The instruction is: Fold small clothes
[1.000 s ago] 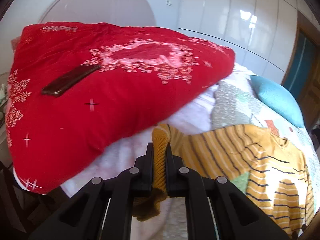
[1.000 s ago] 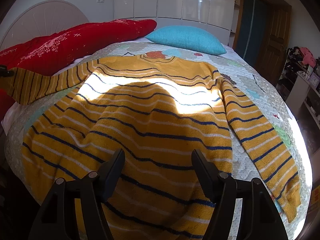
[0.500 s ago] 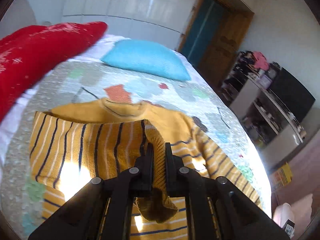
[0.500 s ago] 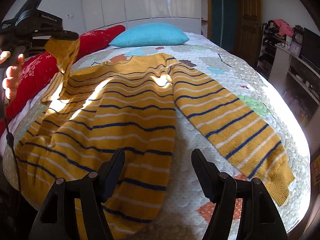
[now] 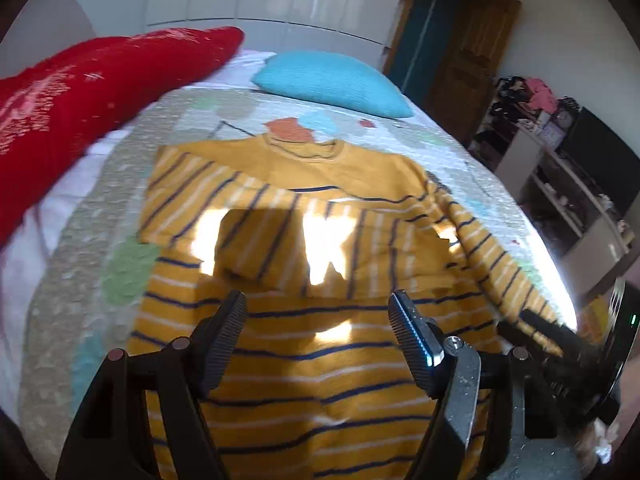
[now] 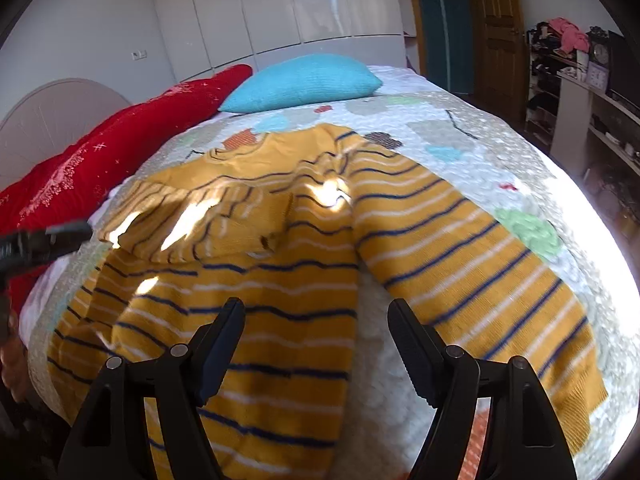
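A yellow sweater with navy and white stripes [image 5: 320,352] lies flat on the bed. Its left sleeve [image 5: 280,236] is folded across the chest. The other sleeve [image 6: 480,272] stretches out to the right. My left gripper [image 5: 318,316] is open and empty, above the sweater's body. My right gripper [image 6: 316,324] is open and empty, over the sweater's right side near the armpit. The sweater also shows in the right wrist view [image 6: 260,300]. The right gripper shows at the right edge of the left wrist view [image 5: 568,344].
The bed has a patterned quilt [image 6: 460,136]. A red pillow [image 5: 72,92] lies at the left and a turquoise pillow [image 5: 332,80] at the head. Shelves with clutter [image 5: 568,184] stand to the right, beside a wooden door [image 6: 500,28].
My left gripper carried the left sleeve cuff over the chest, opened and let it go. The sleeve now lies folded across the sweater. The right gripper moved right, towards the other sleeve.
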Motion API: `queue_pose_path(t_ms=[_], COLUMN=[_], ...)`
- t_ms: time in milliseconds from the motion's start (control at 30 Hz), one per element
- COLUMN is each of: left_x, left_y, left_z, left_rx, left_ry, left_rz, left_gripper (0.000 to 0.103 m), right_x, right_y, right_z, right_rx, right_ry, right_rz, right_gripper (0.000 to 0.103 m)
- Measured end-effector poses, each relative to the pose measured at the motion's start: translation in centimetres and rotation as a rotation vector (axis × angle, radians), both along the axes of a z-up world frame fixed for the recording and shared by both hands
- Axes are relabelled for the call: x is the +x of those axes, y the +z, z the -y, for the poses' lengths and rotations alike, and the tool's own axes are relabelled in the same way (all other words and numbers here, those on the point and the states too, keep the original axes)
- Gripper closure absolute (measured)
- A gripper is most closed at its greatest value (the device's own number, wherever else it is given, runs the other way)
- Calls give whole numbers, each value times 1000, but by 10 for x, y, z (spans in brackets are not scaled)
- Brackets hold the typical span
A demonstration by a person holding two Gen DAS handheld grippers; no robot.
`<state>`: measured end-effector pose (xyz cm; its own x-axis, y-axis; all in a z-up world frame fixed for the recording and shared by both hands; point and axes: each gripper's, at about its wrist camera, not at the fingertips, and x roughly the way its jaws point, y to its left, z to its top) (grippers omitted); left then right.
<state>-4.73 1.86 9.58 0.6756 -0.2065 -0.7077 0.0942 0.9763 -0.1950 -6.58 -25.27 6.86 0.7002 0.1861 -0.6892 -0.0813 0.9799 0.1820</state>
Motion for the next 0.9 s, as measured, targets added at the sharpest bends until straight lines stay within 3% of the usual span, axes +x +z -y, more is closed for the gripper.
queue_pose_path(t_ms=[167, 233, 300, 400, 500, 567, 600, 733, 867, 900], left_x=[-33, -37, -39, -45, -52, -53, -54, -60, -70, -72], left_y=[-23, -41, -58, -76, -78, -79, -79, -77, -76, -76], left_z=[-54, -69, -82, -94, -91, -84, -82, -78, -79, -80], left_rx=[103, 137, 136, 118, 141, 175, 188, 196, 165, 154], left_ry=[153, 203, 235, 263, 270, 278, 282, 275, 273, 277], left_rz=[7, -38, -88, -119, -91, -87, -86, -91, -93, -94], left_gripper=[24, 24, 24, 24, 24, 24, 24, 24, 24, 24], right_x=[76, 103, 119, 127, 138, 144, 144, 114, 65, 52], right_y=[-9, -20, -26, -18, -19, -26, -28, -9, 13, 16], right_z=[-23, -33, -42, -40, -24, -9, 0, 45, 90, 104], right_rx=[-43, -45, -30, -25, -136, -221, -214, -35, -7, -5], right_ry=[-15, 7, 54, 52, -66, -136, -155, -151, -199, -221], right_rz=[-41, -95, -150, -144, -154, -170, -185, -146, -71, -60], right_gripper=[17, 23, 88, 93, 98, 98, 98, 95, 49, 45])
